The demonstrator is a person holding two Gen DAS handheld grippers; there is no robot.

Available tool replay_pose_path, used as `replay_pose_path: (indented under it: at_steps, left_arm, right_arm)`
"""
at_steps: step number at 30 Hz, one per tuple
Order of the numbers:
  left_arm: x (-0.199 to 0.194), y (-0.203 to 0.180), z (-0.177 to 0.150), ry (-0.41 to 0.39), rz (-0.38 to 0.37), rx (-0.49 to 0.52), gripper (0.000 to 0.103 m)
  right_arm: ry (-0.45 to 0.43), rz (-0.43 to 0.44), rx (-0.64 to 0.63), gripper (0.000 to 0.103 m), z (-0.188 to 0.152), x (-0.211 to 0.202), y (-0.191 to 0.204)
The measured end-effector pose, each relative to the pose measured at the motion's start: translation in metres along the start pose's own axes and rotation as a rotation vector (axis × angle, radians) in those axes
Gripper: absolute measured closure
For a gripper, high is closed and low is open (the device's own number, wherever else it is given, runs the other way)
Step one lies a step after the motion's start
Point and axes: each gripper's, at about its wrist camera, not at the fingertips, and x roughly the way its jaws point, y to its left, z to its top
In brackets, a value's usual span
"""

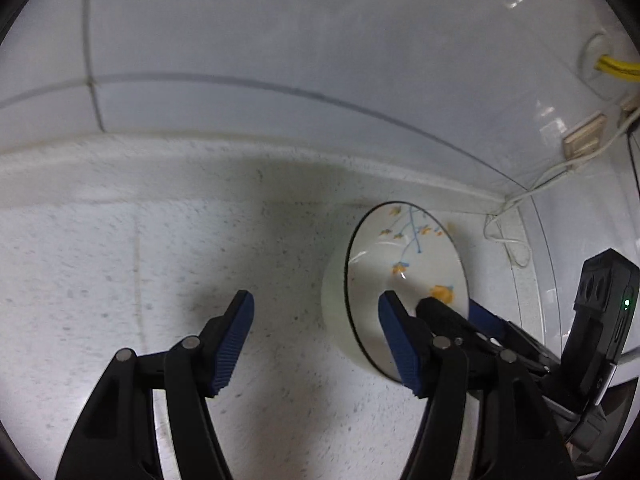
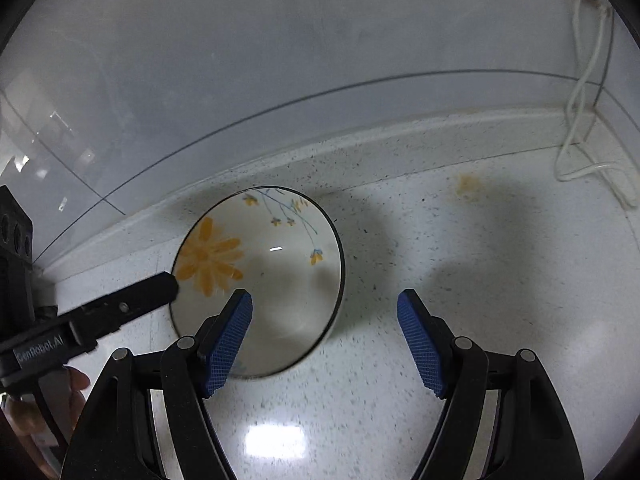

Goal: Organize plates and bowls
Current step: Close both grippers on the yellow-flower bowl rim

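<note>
One white bowl [image 1: 404, 256] with orange flowers and a dark rim stands upright on the speckled white counter [image 1: 120, 280], close to the back ledge. My left gripper [image 1: 316, 320] is open; its right fingertip lies over the bowl's inside, its left one over bare counter, with the bowl's left wall between them. In the right wrist view the bowl [image 2: 272, 256] sits left of centre. My right gripper [image 2: 326, 320] is open too, astride the bowl's right wall. No pad presses on the bowl. A left gripper finger [image 2: 140, 296] reaches the bowl's left rim.
A tiled wall [image 1: 280, 60] rises behind a low ledge [image 2: 400, 136]. White cables [image 2: 580, 120] hang in the right corner near a wall socket [image 1: 584, 140] and a yellow cable [image 1: 616, 68]. An orange stain [image 2: 468, 184] marks the counter. A person's hand [image 2: 76, 380] shows at lower left.
</note>
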Motion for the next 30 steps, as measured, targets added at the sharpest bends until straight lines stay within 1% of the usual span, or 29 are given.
replay_pose_path:
  at_steps: [2,3,4,5,6,7,8,9,10,11,12,13,16,20,26,30]
  left_arm:
    - [0.011,0.001,0.001,0.023,-0.016,-0.016,0.042]
    - [0.016,0.002,0.003,0.029,-0.023,-0.021,0.042]
    - [0.019,0.002,0.003,0.038,-0.033,-0.025,0.047]
    - [0.024,0.003,0.004,0.046,-0.048,-0.034,0.054]
    - [0.028,0.006,0.004,0.054,-0.062,-0.05,0.057]
    - [0.029,0.008,0.003,0.054,-0.069,-0.058,0.066]
    - [0.031,0.01,0.004,0.055,-0.078,-0.068,0.073]
    - [0.032,0.012,0.004,0.054,-0.103,-0.081,0.075]
    - [0.032,0.012,0.003,0.051,-0.113,-0.085,0.081]
    - [0.031,0.01,0.002,0.049,-0.11,-0.082,0.082]
    - [0.03,0.008,0.0,0.049,-0.09,-0.074,0.083]
    - [0.03,0.007,-0.002,0.05,-0.083,-0.071,0.083]
    - [0.027,0.007,-0.008,0.06,-0.101,-0.095,0.083]
    - [0.009,0.0,-0.029,0.069,-0.102,-0.094,0.083]
    - [-0.037,-0.005,-0.069,0.066,-0.137,-0.104,0.083]
    - [-0.091,-0.005,-0.1,0.04,-0.174,-0.093,0.082]
  right_arm:
    - [0.02,0.007,0.021,0.033,0.003,0.011,-0.004]
    - [0.033,0.018,0.031,0.037,0.004,0.017,-0.006]
    - [0.039,0.023,0.04,0.041,0.004,0.02,-0.007]
    - [0.047,0.031,0.052,0.05,0.005,0.023,-0.009]
    - [0.056,0.047,0.064,0.059,0.006,0.027,-0.012]
    - [0.061,0.064,0.071,0.062,0.006,0.03,-0.013]
    - [0.066,0.076,0.076,0.068,0.006,0.032,-0.014]
    - [0.073,0.09,0.081,0.075,0.006,0.035,-0.015]
    - [0.083,0.105,0.085,0.079,0.006,0.038,-0.016]
    - [0.088,0.112,0.087,0.084,0.005,0.04,-0.016]
    - [0.087,0.123,0.087,0.085,0.005,0.04,-0.014]
    - [0.088,0.116,0.082,0.085,0.004,0.039,-0.011]
    - [0.104,0.089,0.064,0.086,-0.002,0.037,-0.004]
    - [0.118,0.092,0.074,0.086,-0.012,0.028,0.0]
    - [0.12,0.075,0.053,0.086,-0.036,-0.006,0.016]
    - [0.101,0.085,0.039,0.086,-0.058,-0.045,0.029]
